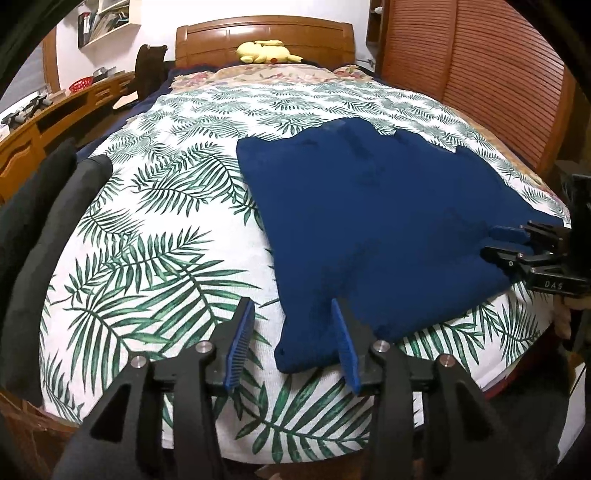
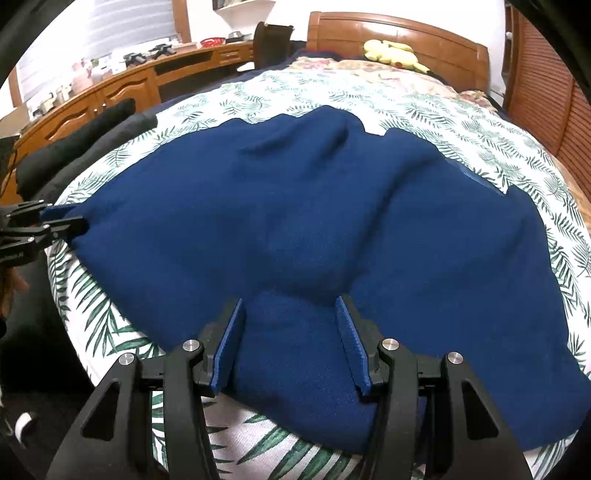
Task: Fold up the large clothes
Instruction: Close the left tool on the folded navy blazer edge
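Note:
A large dark blue garment [image 1: 373,221] lies spread on the leaf-print bedspread [image 1: 159,236]. My left gripper [image 1: 293,308] is open at the garment's near left corner, jaws wide, one finger over the cloth and one over the bedspread. My right gripper [image 2: 290,304] is open over the garment's [image 2: 295,206] near hem, with blue cloth between its jaws. The right gripper also shows in the left wrist view [image 1: 496,242] at the garment's right edge. The left gripper shows in the right wrist view [image 2: 61,219] at the left corner.
Folded black clothes [image 1: 48,221] lie along the bed's left edge. A yellow plush toy [image 1: 266,51] sits by the wooden headboard [image 1: 264,33]. A wooden desk [image 2: 110,88] with clutter runs along the left. A slatted wooden wardrobe [image 1: 476,66] stands on the right.

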Available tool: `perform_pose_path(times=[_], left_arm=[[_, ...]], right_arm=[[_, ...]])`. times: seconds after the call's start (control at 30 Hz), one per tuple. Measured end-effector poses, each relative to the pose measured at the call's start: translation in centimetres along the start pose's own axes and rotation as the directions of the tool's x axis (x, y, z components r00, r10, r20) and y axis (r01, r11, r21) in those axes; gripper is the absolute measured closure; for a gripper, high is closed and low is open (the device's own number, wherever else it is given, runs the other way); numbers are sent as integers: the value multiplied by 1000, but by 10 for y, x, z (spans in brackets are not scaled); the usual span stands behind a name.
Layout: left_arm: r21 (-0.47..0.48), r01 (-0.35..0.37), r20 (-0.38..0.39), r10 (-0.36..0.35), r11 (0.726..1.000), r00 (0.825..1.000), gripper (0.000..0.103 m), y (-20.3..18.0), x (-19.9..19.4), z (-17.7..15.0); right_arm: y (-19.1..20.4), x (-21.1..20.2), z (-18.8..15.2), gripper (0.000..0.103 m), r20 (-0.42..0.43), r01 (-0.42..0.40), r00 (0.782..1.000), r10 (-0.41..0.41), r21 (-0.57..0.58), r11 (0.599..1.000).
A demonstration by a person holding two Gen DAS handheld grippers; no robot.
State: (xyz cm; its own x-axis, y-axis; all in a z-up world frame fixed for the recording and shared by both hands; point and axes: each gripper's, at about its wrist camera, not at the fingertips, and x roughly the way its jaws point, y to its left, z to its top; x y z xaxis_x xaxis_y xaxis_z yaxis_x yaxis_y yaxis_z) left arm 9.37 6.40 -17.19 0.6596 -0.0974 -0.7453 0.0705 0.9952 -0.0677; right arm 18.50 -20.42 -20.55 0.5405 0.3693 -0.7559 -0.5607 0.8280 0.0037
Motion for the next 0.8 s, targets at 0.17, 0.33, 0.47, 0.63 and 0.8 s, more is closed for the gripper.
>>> perform_pose_path(times=[0.17,0.33,0.47,0.63,0.8], left_arm=[[-26,8,-4,-9,1000,1000,58,3,3,-3],[-38,10,-8,-10,999,1000,56,5,4,-6],[-46,14,-13,-14,999,1000,56,5,0,-9],[-60,25,-11,-26,998,1000,56,5,-5,-16],[-63,27,-11,-27,998,1000,56,5,-5,-18]], right_arm=[[-1,1,0,51,1,-4,1000,4,-4,1000],[-1,1,-1,51,7,-6,1000,6,-1,1000],[-2,1,-1,51,10,-9,1000,9,-1,1000],[-2,0,-2,51,14,-9,1000,9,0,1000],[-1,0,-2,51,18,-11,1000,11,2,1000]])
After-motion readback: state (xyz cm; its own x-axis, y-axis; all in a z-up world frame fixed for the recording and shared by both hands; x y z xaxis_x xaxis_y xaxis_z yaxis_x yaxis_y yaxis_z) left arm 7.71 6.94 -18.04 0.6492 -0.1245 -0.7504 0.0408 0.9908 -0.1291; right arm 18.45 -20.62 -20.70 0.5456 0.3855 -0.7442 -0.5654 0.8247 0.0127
